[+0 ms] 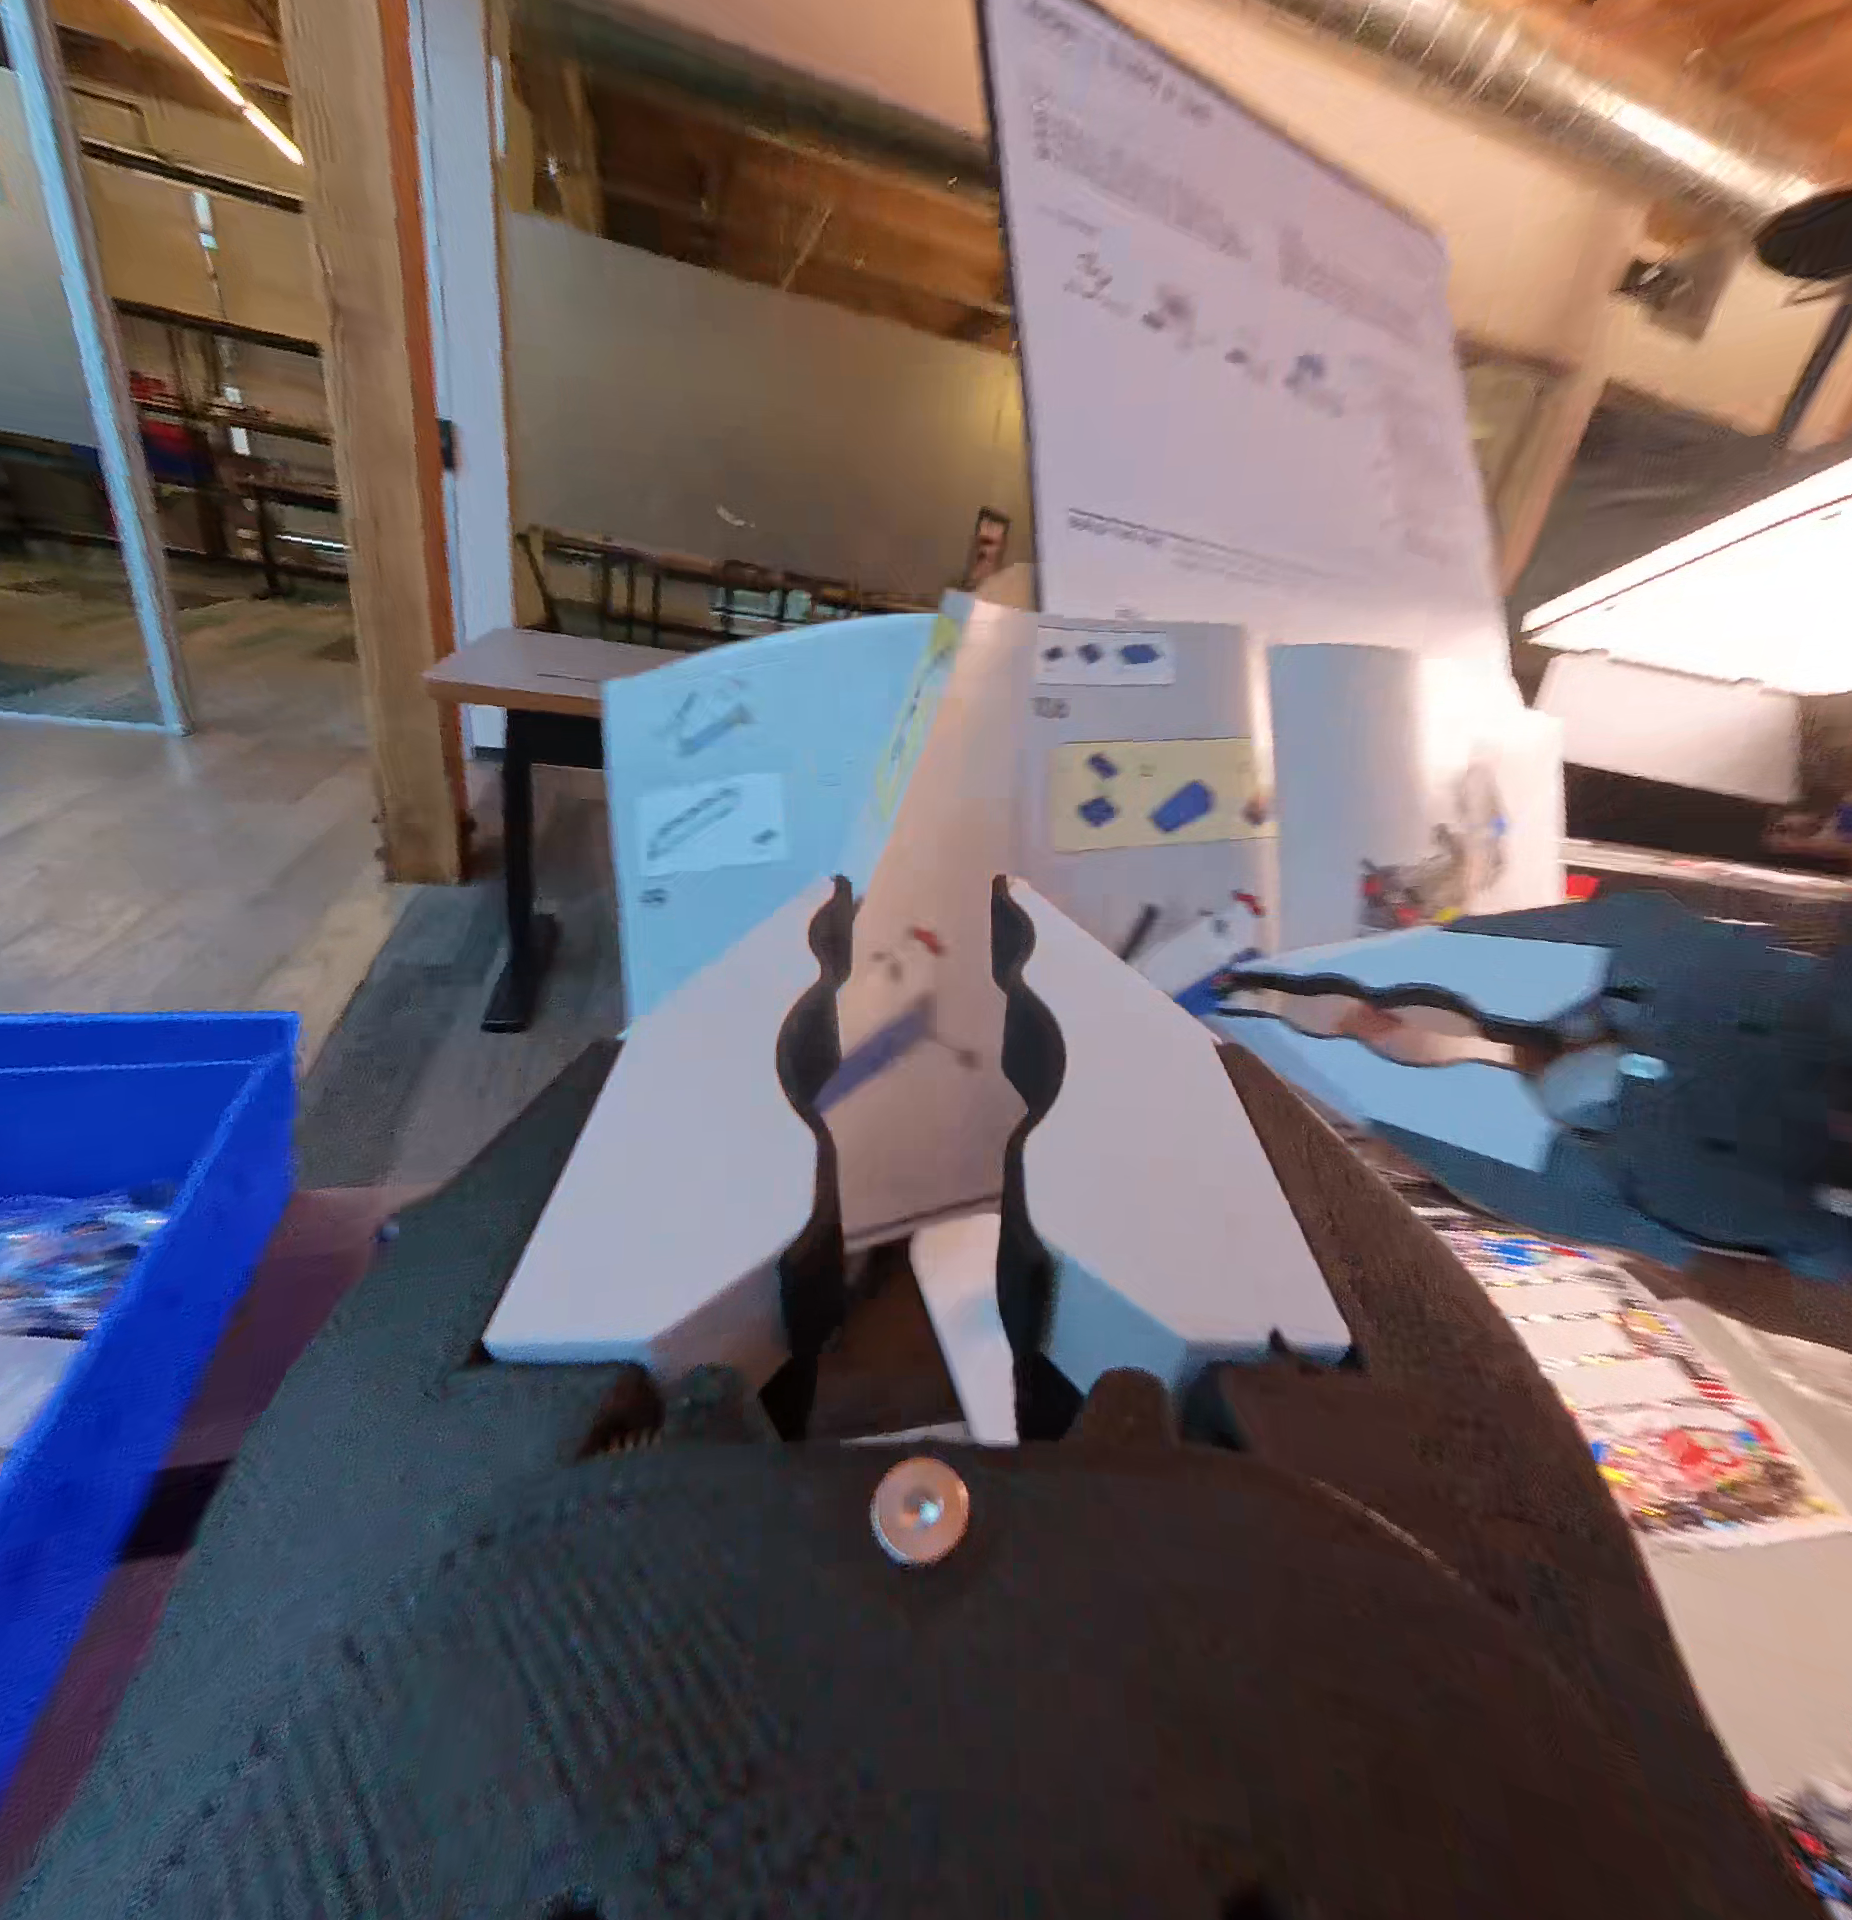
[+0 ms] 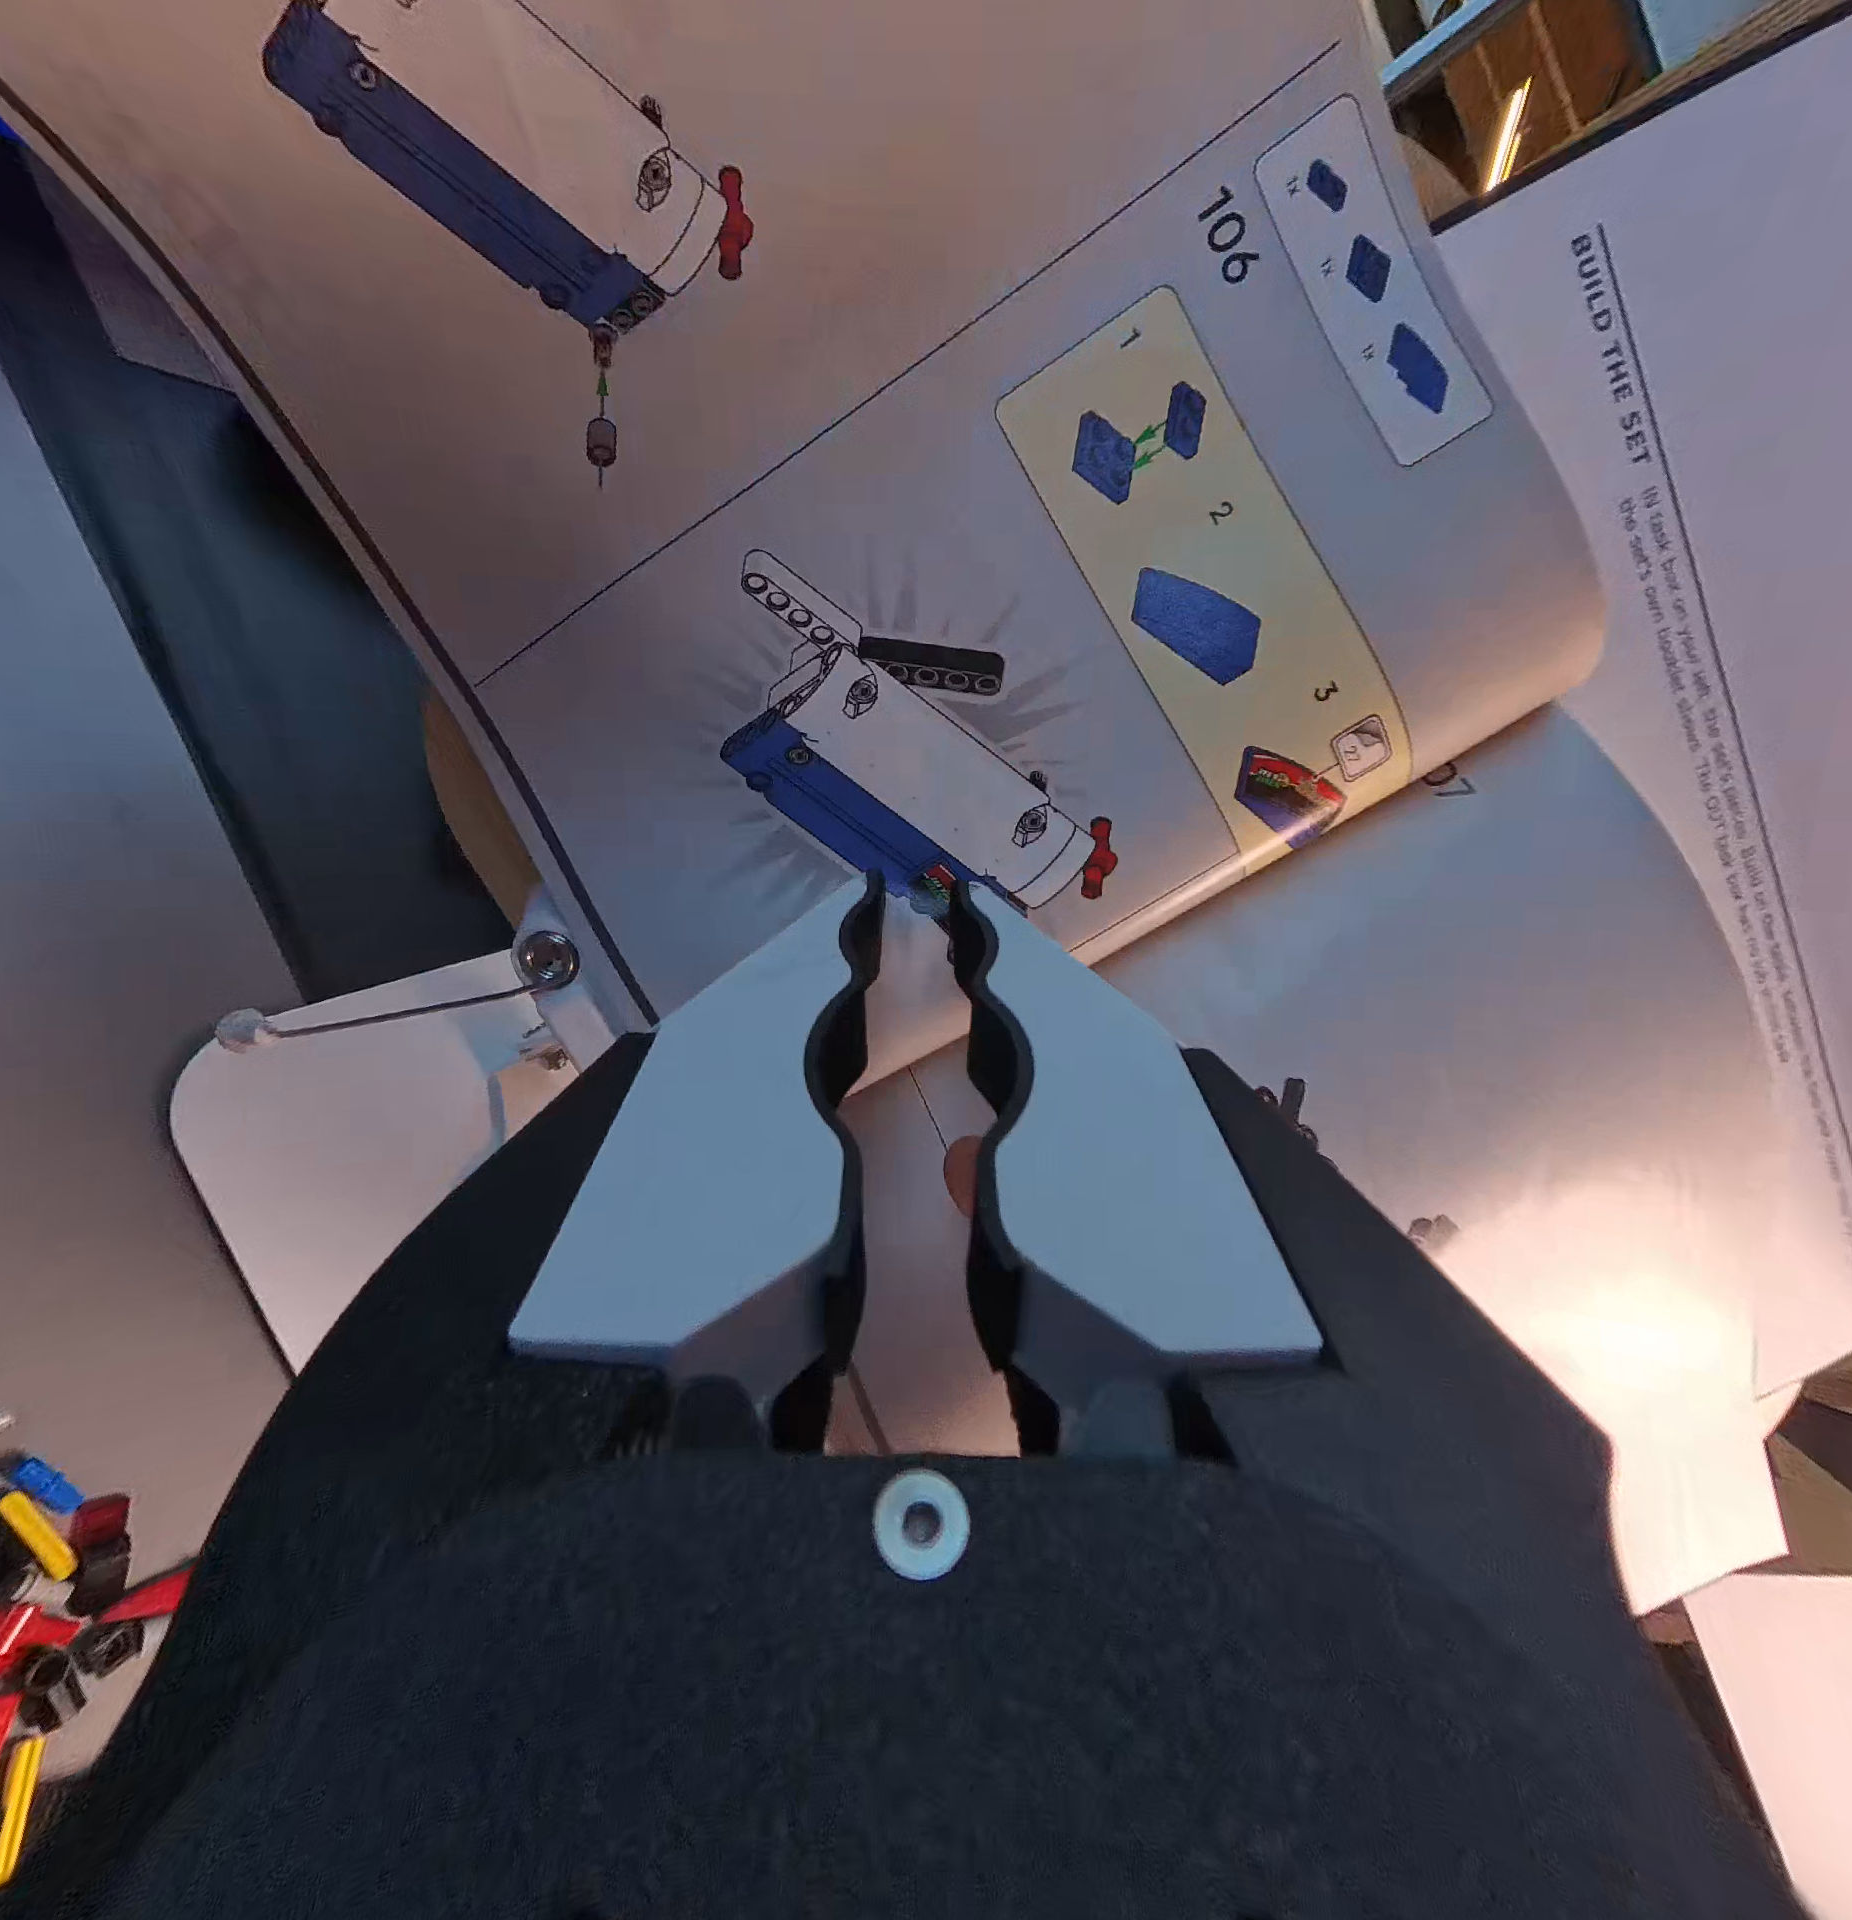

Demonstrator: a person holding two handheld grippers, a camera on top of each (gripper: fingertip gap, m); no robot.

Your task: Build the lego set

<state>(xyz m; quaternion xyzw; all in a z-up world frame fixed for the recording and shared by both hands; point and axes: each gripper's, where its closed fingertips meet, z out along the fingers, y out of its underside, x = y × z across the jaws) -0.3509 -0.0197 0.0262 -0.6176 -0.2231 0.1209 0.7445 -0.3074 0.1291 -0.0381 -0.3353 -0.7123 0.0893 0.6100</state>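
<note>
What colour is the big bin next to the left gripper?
The bin is bright blue; the left wrist view shows it best, at its left edge.

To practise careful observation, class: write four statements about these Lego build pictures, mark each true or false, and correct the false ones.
1. A blue bin sits left of the left claw. True.
2. The instruction booklet lies shut. False: it stands open, its pages showing build steps.
3. Loose red, yellow and black lego pieces lie at the right wrist view's lower left. True.
4. The left claw grips a red brick. False: its fingers are apart, with no brick between them.
</note>
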